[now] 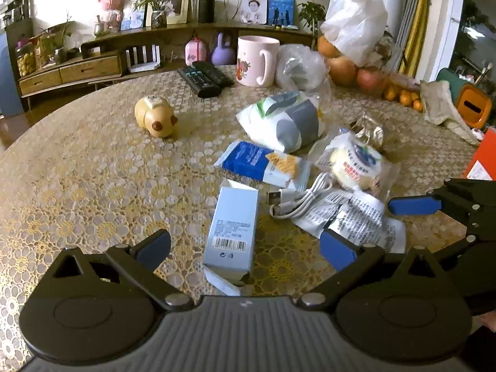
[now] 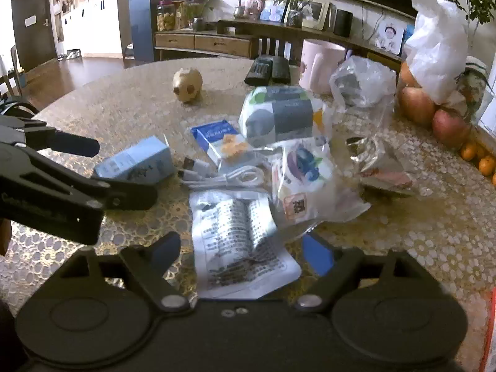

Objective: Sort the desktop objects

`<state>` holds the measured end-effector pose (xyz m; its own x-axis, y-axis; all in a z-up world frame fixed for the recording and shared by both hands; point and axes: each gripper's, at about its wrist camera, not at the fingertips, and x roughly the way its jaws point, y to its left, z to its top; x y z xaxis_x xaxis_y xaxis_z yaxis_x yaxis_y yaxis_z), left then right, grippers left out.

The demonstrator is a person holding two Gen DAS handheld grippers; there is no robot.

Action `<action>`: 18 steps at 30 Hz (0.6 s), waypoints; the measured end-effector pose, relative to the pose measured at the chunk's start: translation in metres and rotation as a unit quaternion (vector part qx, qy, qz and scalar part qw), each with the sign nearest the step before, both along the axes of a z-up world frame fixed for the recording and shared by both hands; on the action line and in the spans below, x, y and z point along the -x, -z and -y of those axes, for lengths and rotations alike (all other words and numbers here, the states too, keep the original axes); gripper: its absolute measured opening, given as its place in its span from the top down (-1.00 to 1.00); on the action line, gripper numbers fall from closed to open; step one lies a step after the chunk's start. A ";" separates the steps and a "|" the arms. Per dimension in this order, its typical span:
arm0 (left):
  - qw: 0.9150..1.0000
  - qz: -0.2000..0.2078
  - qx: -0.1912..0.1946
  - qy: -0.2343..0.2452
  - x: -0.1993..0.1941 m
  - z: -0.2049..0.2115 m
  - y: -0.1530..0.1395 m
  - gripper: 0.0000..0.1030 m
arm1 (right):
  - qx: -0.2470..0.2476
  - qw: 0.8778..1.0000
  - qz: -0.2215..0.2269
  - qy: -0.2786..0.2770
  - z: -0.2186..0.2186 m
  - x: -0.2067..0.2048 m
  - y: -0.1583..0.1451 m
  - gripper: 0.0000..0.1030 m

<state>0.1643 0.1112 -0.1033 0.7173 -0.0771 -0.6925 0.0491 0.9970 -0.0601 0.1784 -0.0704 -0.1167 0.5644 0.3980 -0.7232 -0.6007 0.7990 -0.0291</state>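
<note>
My left gripper (image 1: 245,248) stands open low over the table, and a light blue box (image 1: 231,226) lies on its side between its fingers without touching the pads. In the right wrist view the left gripper (image 2: 124,170) straddles that box (image 2: 136,161). My right gripper (image 2: 241,252) is open around a white printed packet (image 2: 238,241); no pad clearly presses on it. A coiled white USB cable (image 1: 297,201) lies between box and packet. Behind them lie a blue snack packet (image 1: 257,161), a wrapped bun (image 1: 356,161) and a wipes pack (image 1: 285,121).
A yellow pig figure (image 1: 156,116), two remotes (image 1: 204,77) and a pink mug (image 1: 257,60) stand farther back. Fruit (image 1: 342,69) and a white plastic bag (image 1: 353,21) crowd the back right. A red box (image 1: 482,158) sits at the right edge. A lace-patterned cloth (image 1: 93,170) covers the table.
</note>
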 end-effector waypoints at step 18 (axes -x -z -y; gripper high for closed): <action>1.000 0.005 -0.013 -0.014 -0.004 0.000 0.009 -0.09 | -0.011 1.000 0.002 -0.016 -0.003 0.011 -0.005 -0.17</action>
<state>0.1684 0.1116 -0.1121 0.7255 -0.0392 -0.6871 0.0223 0.9992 -0.0335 0.1677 -0.0670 -0.1119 0.5544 0.4318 -0.7115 -0.6258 0.7799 -0.0144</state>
